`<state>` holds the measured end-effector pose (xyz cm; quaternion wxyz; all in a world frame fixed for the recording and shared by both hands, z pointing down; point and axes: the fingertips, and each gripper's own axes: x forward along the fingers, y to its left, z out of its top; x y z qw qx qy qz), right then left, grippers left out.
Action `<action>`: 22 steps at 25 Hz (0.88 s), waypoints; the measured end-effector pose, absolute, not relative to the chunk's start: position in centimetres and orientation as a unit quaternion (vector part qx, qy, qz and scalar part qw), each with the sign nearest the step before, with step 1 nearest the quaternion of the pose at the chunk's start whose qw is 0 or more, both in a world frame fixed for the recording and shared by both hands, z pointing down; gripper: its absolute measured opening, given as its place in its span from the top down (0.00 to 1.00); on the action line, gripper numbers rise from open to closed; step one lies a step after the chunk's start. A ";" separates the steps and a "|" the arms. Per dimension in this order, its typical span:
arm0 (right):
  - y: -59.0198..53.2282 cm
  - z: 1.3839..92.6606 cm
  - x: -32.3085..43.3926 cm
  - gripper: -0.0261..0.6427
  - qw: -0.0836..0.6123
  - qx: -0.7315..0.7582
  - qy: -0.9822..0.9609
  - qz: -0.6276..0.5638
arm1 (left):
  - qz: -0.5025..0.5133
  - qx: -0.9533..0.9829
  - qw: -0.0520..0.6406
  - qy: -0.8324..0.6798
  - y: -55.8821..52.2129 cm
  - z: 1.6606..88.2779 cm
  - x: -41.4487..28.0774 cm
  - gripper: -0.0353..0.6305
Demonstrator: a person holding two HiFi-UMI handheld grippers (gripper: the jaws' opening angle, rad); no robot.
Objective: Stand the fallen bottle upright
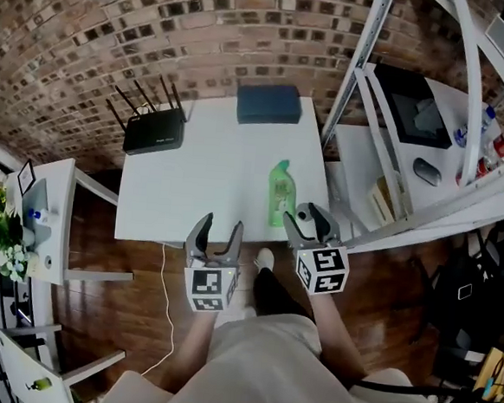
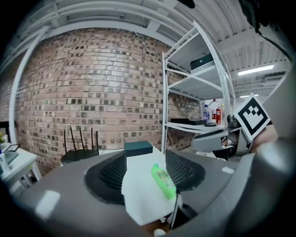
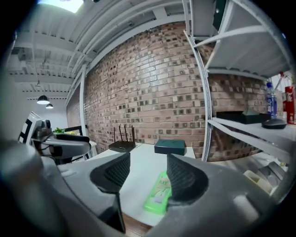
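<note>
A green bottle (image 1: 280, 192) lies on its side near the right front corner of the white table (image 1: 210, 176), cap pointing away from me. My right gripper (image 1: 308, 222) hovers open at the table's front edge, just in front of the bottle's base; the bottle (image 3: 158, 193) shows between and beyond its jaws, not touched. My left gripper (image 1: 215, 234) is open too, in front of the table's front edge and left of the bottle (image 2: 163, 181). Nothing is between either pair of jaws.
A black router (image 1: 153, 130) stands at the table's back left and a dark teal box (image 1: 268, 103) at the back middle. A white metal shelf rack (image 1: 432, 123) with bottles stands close on the right. A small white side table (image 1: 55, 216) with flowers is left. Wooden floor below.
</note>
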<state>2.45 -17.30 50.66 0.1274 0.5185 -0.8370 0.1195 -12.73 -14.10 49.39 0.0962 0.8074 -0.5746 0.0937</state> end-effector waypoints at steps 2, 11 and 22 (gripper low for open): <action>-21.4 52.1 3.0 0.61 0.139 0.519 -0.833 0.129 | 0.111 0.813 0.096 -0.563 -17.6 49.6 -12.4 0.54; -32.4 61.3 5.0 0.61 0.228 0.462 -0.835 0.192 | 0.135 0.810 0.132 -0.555 -28.9 52.0 -11.2 0.54; -38.3 68.5 5.7 0.61 0.344 0.357 -0.845 0.201 | 0.161 0.795 0.181 -0.556 -32.2 55.9 -14.7 0.54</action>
